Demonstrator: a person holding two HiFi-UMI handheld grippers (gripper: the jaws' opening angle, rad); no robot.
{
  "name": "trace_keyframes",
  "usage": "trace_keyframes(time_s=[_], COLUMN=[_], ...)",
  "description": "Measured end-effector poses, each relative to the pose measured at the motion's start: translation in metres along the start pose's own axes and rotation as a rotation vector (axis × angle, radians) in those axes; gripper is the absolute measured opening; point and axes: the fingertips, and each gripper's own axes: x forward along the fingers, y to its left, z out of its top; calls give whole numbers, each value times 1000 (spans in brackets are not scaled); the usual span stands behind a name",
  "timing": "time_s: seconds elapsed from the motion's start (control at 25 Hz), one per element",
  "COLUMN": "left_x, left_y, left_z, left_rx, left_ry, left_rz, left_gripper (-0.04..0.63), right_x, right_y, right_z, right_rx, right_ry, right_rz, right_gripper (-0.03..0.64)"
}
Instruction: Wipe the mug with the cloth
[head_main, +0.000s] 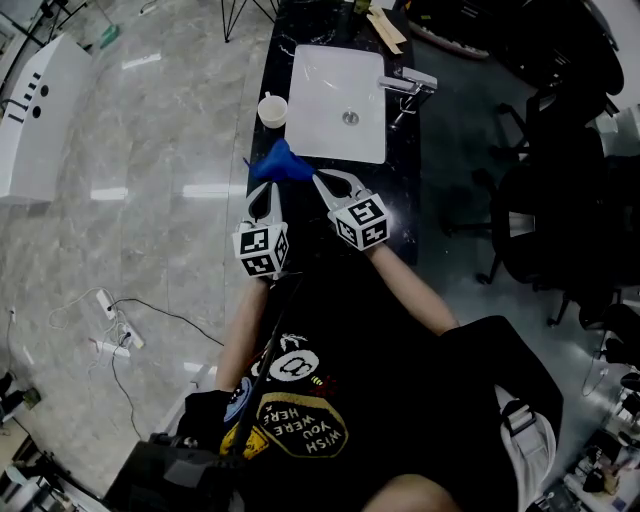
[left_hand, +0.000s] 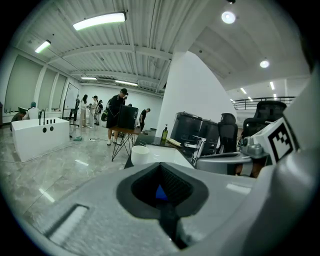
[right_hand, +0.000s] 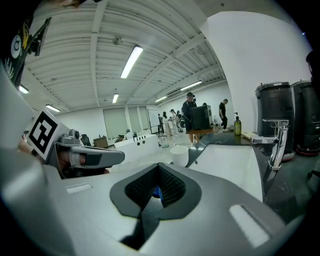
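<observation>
Head view, starting nearest the person: two tools are held out over the front edge of the black bench (head_main: 400, 190). The left tool (head_main: 268, 188) sits at about 9 o'clock of the right tool (head_main: 322, 183). Both point away from the body and lean toward each other. Their tips meet on a blue cloth (head_main: 280, 163), bunched into a small peak at the bench's near left corner. The left gripper view shows that tool's jaws clenched together with a sliver of blue pinched in the gap. The right gripper view shows the same: jaws closed tight on a bit of blue. Each tool grasps the cloth, one on either side.

Beyond the cloth, toward 12 o'clock, the white mug (head_main: 272, 110) stands upright on the bench, apart from the cloth and touched by neither tool. It is just beside the left rim of the white sink (head_main: 335, 135), which lies at 1 o'clock of the tools. A chrome faucet (head_main: 408, 84) stands at 3 o'clock of the basin.

Off the bench, a power strip (head_main: 105, 300) with its cord lies on the grey marble floor (head_main: 150, 150) at 9 o'clock. Dark office chairs (head_main: 540, 220) stand at 3 o'clock. Farther off, in the left gripper view, several people (left_hand: 116, 107) stand in the open hall.
</observation>
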Motion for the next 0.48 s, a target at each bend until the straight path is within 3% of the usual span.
trace_keyframes(time_s=[0.48], left_x=[1], left_y=[0], left_z=[2], left_rx=[-3], left_ry=[1], left_rz=[1], left_gripper=[5], right_x=[0], right_y=[-1], right_z=[3], right_rx=[9], right_ry=[-7], right_rz=[6], right_gripper=[2])
